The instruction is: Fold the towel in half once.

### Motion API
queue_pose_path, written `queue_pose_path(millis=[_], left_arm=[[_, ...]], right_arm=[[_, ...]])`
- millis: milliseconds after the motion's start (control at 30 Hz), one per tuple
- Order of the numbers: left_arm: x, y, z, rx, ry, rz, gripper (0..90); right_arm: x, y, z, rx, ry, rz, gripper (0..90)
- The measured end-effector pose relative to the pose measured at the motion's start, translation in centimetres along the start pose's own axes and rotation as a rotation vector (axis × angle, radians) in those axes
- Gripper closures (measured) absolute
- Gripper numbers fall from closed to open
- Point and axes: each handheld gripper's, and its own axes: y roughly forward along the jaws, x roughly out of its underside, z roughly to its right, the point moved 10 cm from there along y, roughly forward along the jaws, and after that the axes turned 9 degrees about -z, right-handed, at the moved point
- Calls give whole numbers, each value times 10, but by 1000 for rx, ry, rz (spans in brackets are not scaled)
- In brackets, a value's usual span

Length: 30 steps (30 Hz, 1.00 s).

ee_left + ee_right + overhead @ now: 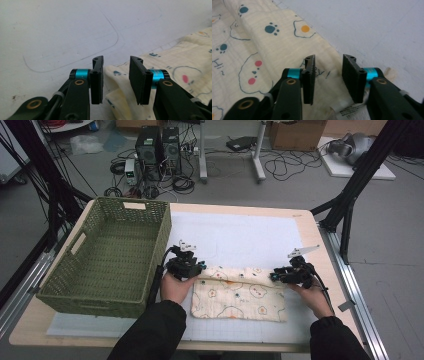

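The work in hand, as judged, is folding a printed cloth [240,295] on the white mat [250,235]; the cloth lies in the near middle of the table, already doubled into a long band, with a rolled fold along its far edge. At the far left stands a green woven basket [107,255], its right wall just beside the left gripper [186,265]. That gripper sits at the cloth's far left corner; its jaws stand spread, the corner fabric lying between them without being pinched [117,82]. At the opposite end the right gripper [292,274] sits over the far right corner, jaws likewise spread and astride the hem near a care label [348,107], gripping nothing. To do the step well, both grippers should close squarely on matching corners, taking all layers, and travel together so the fold stays straight. Open mat lies beyond the cloth for carrying it forward; the basket crowds the left side, and the table's right edge [327,270] is near the right hand.
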Motion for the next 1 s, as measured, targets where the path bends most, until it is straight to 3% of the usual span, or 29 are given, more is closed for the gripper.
queue_pose_path(millis=[100, 200, 267, 367, 667, 867, 1000], left_arm=[[7, 12, -3, 3, -13, -58, 649], [15, 21, 0, -1, 26, -109, 782], [14, 21, 2, -12, 40, -103, 868], [14, 19, 1, -13, 34, -105, 884], [3, -3, 2, -8, 39, -26, 888], [2, -27, 15, 10, 69, 41, 887], [10, -43, 23, 14, 98, 53, 887]], right_arm=[[0, 1, -2, -3, -7, 2, 758], [0, 0, -4, -20, -12, 3, 830], [0, -1, -5, -25, -16, 3, 847], [-1, -4, -6, -32, -23, 11, 854], [-6, -25, -12, -57, -25, 95, 855], [-6, -41, -25, -75, -59, 135, 855], [-2, -51, -37, -92, -78, 158, 854]])
